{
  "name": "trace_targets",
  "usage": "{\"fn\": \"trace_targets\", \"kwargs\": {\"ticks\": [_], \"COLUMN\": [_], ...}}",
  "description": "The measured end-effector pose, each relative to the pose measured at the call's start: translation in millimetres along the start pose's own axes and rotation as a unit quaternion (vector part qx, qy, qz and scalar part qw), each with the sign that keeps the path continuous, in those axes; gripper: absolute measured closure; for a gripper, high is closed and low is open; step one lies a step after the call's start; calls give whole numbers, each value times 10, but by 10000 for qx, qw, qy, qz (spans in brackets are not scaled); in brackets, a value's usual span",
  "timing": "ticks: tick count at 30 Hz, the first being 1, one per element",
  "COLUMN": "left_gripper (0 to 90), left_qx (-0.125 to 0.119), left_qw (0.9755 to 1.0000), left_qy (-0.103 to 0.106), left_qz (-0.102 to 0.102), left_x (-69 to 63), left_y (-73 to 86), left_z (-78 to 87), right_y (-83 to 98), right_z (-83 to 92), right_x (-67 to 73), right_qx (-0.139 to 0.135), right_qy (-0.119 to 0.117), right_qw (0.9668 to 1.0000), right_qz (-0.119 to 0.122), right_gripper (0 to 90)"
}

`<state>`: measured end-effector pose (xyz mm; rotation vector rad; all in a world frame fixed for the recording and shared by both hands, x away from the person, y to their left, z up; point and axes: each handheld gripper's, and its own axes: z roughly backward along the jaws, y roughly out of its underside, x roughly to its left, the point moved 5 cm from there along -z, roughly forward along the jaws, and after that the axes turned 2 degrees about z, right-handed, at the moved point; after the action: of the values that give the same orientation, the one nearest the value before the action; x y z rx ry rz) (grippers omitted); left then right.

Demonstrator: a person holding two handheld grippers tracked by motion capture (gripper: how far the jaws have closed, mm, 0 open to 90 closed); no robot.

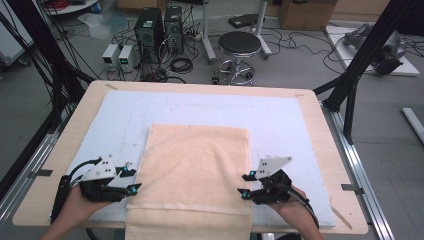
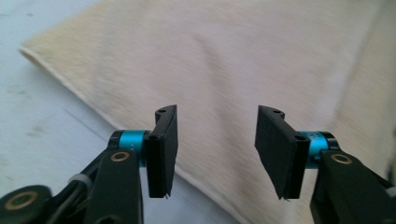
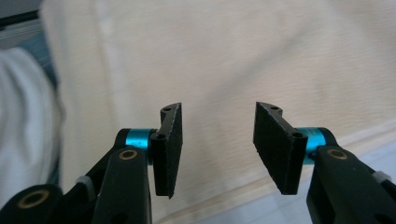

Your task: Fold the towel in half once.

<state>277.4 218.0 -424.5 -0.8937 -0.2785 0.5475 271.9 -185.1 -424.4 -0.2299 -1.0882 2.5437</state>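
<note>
Both jaws apart, nothing pinched. Left hand-held gripper (image 1: 131, 181) sits just off the towel's (image 1: 197, 165) left side and right hand-held gripper (image 1: 246, 185) at its right side, near the desk's (image 1: 320, 125) front edge, where the towel hangs over. Farther back it lies flat, mid-desk. Risk: uneven bites would skew the towel or drag it off the front.

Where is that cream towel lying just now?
In the high view the cream towel lies flat on the table's pale mat, its near end hanging over the edge, between the left gripper and the right gripper.
</note>
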Motion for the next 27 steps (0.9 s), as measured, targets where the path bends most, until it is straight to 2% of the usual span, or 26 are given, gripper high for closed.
{"fn": "trace_targets", "kwargs": {"ticks": [3, 9, 11, 13, 15, 16, 18, 20, 22, 23, 25, 27], "left_gripper": [479, 445, 446, 444, 444, 444, 424, 428, 432, 432, 428, 429], "left_qx": [-73, -41, -74, -59, -73, -74, -18, 24, 116, 266, 407, 396], "left_qw": [9998, 9984, 9970, 9950, 9923, 9899, 9865, 9847, 9837, 9826, 9808, 9785], "left_qy": [-74, -254, -437, -540, -640, -768, -1019, -1067, -1165, -1165, -1209, -1226], "left_qz": [197, 506, 641, 834, 1062, 1186, 1283, 1378, 1367, 1421, 1475, 1608], "left_x": [167, 471, 593, 726, 883, 971, 1159, 1268, 1349, 1393, 1449, 1497], "left_y": [-99, -285, -334, -369, -397, -416, -469, -506, -511, -488, -438, -380], "left_z": [-125, -411, -502, -600, -688, -725, -804, -871, -964, -1027, -1105, -1167], "right_y": [-64, -147, -165, -188, -224, -244, -287, -312, -322, -318, -293, -248], "right_z": [-36, -157, -198, -244, -292, -315, -371, -420, -479, -514, -580, -636], "right_x": [-237, -705, -855, -998, -1147, -1212, -1364, -1466, -1564, -1619, -1696, -1745], "right_qx": [12, 5, -11, 2, 12, 57, 50, 104, 133, 155, 262, 295], "right_qy": [240, 657, 737, 755, 845, 857, 972, 1010, 1026, 1035, 1071, 1082], "right_qw": [9997, 9974, 9964, 9956, 9948, 9943, 9931, 9923, 9917, 9915, 9901, 9890], "right_qz": [-95, -282, -408, -548, -565, -630, -660, -709, -769, -768, -874, -964], "right_gripper": [486, 442, 434, 418, 396, 386, 386, 379, 379, 377, 377, 381]}}
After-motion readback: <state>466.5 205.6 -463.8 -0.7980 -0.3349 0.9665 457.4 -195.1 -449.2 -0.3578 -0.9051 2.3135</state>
